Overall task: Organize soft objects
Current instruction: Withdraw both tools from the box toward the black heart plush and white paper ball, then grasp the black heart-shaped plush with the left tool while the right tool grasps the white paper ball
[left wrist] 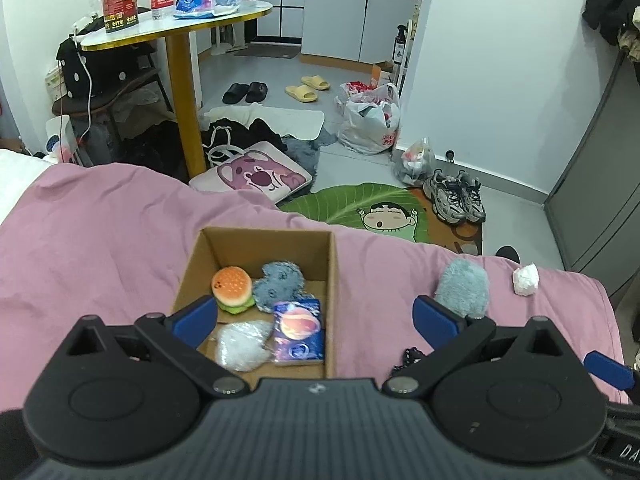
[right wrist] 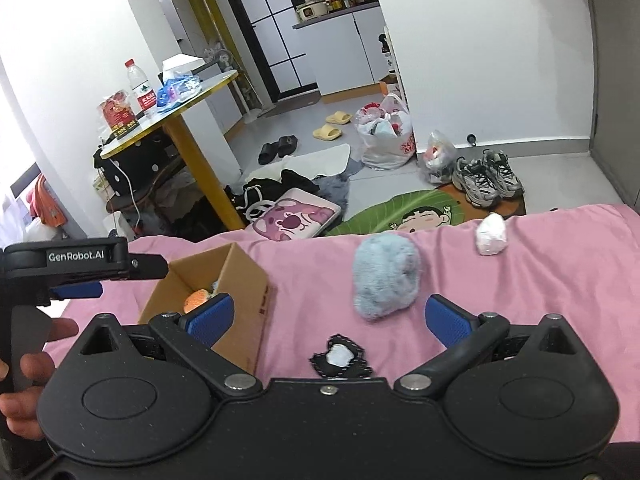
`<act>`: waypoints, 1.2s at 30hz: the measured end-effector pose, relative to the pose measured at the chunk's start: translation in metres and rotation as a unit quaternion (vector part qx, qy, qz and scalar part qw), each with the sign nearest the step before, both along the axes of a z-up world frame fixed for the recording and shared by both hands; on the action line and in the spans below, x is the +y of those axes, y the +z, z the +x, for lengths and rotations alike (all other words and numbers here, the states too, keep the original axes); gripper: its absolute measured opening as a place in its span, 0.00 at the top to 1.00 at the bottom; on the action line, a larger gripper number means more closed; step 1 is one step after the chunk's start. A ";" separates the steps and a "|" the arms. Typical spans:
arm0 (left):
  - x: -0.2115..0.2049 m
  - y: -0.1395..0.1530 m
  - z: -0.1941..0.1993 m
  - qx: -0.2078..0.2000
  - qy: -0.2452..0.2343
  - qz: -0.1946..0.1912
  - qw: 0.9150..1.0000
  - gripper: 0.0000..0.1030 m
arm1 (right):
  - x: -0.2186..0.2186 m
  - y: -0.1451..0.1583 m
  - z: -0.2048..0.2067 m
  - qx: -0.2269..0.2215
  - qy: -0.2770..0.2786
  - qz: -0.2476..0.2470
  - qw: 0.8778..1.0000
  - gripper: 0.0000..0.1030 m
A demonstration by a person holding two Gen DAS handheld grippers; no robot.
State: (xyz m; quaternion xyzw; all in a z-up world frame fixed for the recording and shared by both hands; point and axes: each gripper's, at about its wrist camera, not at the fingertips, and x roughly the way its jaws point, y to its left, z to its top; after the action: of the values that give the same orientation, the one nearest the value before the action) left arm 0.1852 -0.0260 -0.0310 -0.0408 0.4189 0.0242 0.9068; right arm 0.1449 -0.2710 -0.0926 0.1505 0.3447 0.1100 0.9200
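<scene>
1. Right gripper (right wrist: pixel 328 318), black frame with blue pads, hangs over the pink bedsheet (right wrist: pixel 560 288) with jaws spread wide and nothing between them.
2. Left gripper (left wrist: pixel 314 318), same build, jaws also wide and empty, sits over the open brown cardboard box (left wrist: pixel 332 280); one blue pad overlaps the box's near left corner in the left wrist view.
3. Box holds a small orange-and-green plush hamburger (left wrist: pixel 233 289), a grey-blue fuzzy plush (left wrist: pixel 280 285), a clear crinkly plastic pouch (left wrist: pixel 242 345) and a flat wrapped packet printed with planets (left wrist: pixel 298 333).
4. Three soft things lie outside the box on the sheet: a pale blue fluffy round plush (right wrist: pixel 386 280) near the box, a small flat black-and-white patch toy (right wrist: pixel 340 356) just in front of the right gripper, and a crumpled white wad (right wrist: pixel 491 234) farther off near the bed edge.
5. Step in hand, my read: sorting is partway, both tools between picks, lining up on the next loose item.
6. Next move likely needs the right gripper to drop onto either the flat patch toy or the fluffy plush, then close and carry it left into the box.
7. Flat patch toy looks hard to pinch without catching sheet fabric; fluffy plush should squash and may need a deep bite.
</scene>
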 end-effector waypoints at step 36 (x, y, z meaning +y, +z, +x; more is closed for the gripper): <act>-0.094 -0.061 -0.005 0.045 -0.007 0.009 0.999 0.03 | -0.073 -0.039 0.022 0.067 0.047 -0.032 0.996 0.06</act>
State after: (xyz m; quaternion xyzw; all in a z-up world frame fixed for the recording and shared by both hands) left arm 0.1802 -0.1200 -0.0920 -0.0282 0.4592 0.0233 0.8876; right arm 0.1672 -0.3443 -0.1313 0.1120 0.4153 0.1315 0.8931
